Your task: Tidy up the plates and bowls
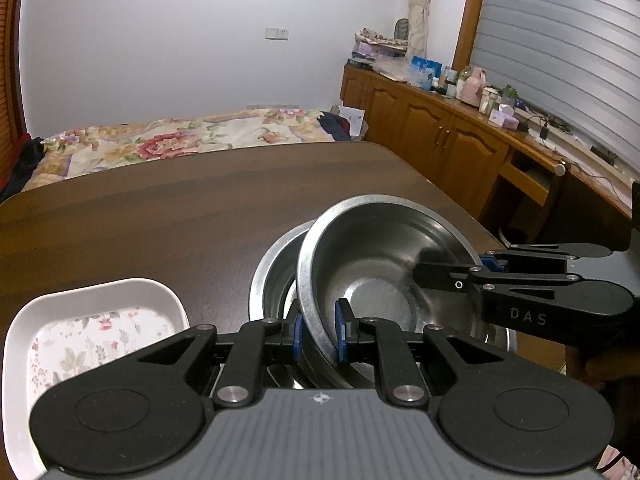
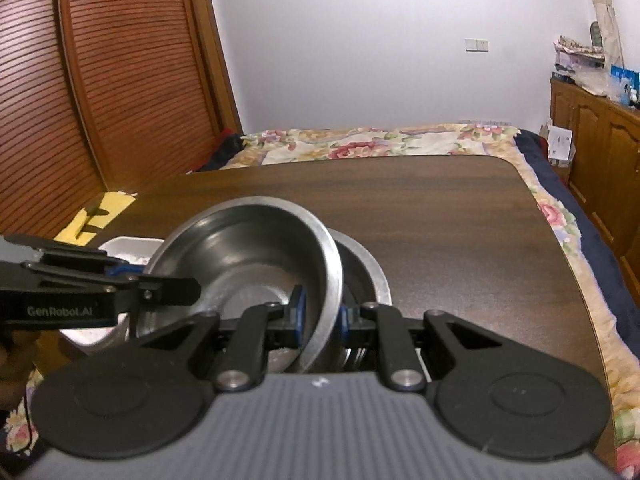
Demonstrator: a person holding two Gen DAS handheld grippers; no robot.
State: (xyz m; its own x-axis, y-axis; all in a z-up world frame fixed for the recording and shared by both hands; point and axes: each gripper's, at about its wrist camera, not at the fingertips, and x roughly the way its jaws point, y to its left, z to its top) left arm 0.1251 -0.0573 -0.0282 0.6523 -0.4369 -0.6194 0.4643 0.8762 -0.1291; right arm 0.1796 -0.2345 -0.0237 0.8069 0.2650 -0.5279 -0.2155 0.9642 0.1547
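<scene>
Left gripper (image 1: 319,334) clamps the near rim of a tilted steel bowl (image 1: 372,264); right gripper (image 1: 486,266) grips its far-right rim. The bowl sits partly inside a second steel bowl (image 1: 276,268) on a dark wooden table (image 1: 160,208). A floral dish (image 1: 96,320) lies at left.

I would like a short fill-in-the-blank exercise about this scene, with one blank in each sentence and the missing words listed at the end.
1. Both grippers are shut on the rim of the upper steel bowl, which is made of ____.
2. A second steel bowl lies ____ it.
3. The white dish has a ____ pattern.
4. Everything stands on a dark ____ table.

Missing words: metal; under; floral; wooden
</scene>
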